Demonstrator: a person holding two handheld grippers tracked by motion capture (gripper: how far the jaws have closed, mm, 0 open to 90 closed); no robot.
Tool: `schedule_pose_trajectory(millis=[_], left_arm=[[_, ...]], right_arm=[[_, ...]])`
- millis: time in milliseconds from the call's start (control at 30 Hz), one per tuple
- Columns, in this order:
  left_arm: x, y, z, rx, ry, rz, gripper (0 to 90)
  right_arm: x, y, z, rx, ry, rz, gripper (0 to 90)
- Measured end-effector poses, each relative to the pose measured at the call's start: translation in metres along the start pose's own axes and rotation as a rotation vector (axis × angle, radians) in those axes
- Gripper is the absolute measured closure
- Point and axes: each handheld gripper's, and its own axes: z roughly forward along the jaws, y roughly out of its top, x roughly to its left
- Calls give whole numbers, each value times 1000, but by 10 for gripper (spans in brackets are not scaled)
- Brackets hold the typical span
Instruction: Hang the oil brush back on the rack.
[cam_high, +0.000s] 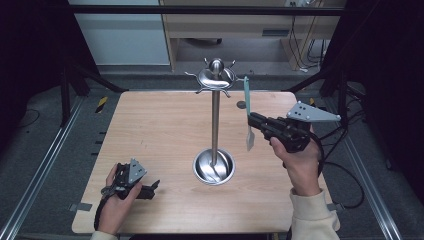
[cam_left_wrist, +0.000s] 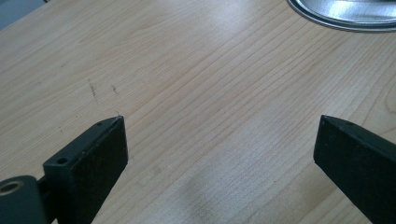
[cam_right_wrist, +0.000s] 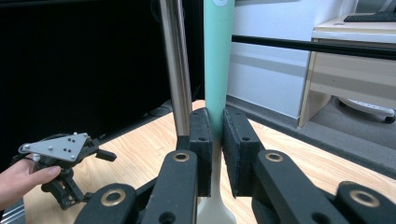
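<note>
wooden table (cam_high: 165, 135), steel utensil stand (cam_high: 215, 125) upright at centre with round base, right gripper (cam_high: 251, 119) beside pole pinching upright mint-handled spatula (cam_high: 248, 112), left gripper (cam_high: 156, 185) low on table, jaws spread, empty

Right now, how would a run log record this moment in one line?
right gripper: shut on mint-green spatula | left gripper: open, over wooden table | steel hook stand: upright

Lab or test room: bare wooden tabletop (cam_high: 150, 130) framed by black metal rails (cam_high: 210, 10), grey carpet with taped floor tracks (cam_high: 40, 170), loose cables (cam_high: 305, 50) beyond the far edge, office desk (cam_high: 240, 22) behind.
</note>
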Motion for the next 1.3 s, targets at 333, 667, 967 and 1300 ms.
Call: schedule_pose_trajectory(millis=[333, 667, 967, 1300], left_arm=[[0, 0, 0, 0, 0, -1, 26], [0, 0, 0, 0, -1, -1, 26], [0, 0, 1, -3, -2, -6, 26], [1, 0, 0, -3, -2, -5, 26]], right_arm=[[0, -1, 3, 0, -5, -10, 828], [3, 1, 7, 16, -13, -45, 886], [11, 11, -1, 94, -235, -78, 712], [-1, 11, -8, 133, -372, -37, 357]])
